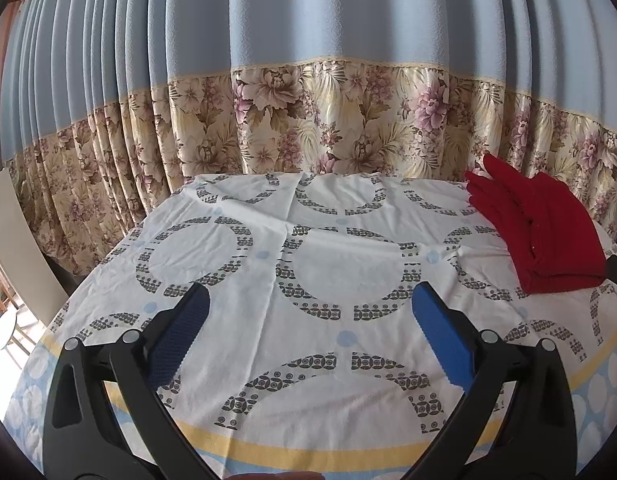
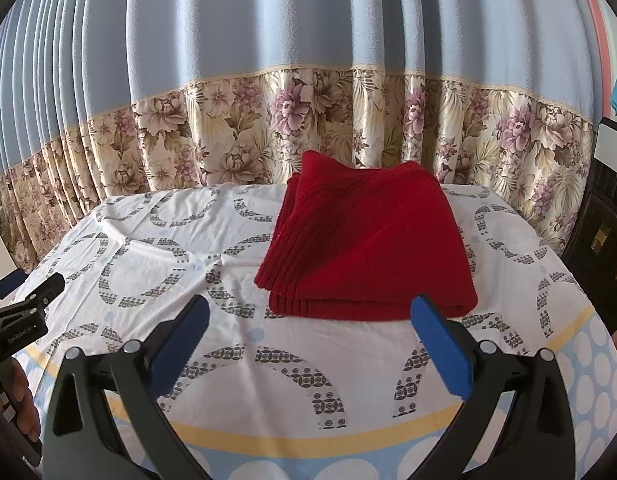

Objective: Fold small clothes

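A folded red knitted garment point(image 2: 368, 248) lies on the round table, its layered edges stacked toward the left. In the left wrist view the same red garment point(image 1: 540, 232) sits at the far right of the table. My right gripper point(image 2: 310, 312) is open just in front of the garment's near edge, with nothing between its blue pads. My left gripper point(image 1: 308, 304) is open over bare tablecloth, well left of the garment. The left gripper point(image 2: 32, 296) also shows at the left edge of the right wrist view, held by a hand point(image 2: 20, 404).
The table carries a white tablecloth point(image 1: 308, 248) with grey ring patterns and a yellow and blue border. A blue and floral curtain point(image 1: 308, 100) hangs right behind the table. A dark cabinet point(image 2: 600, 232) stands at the right.
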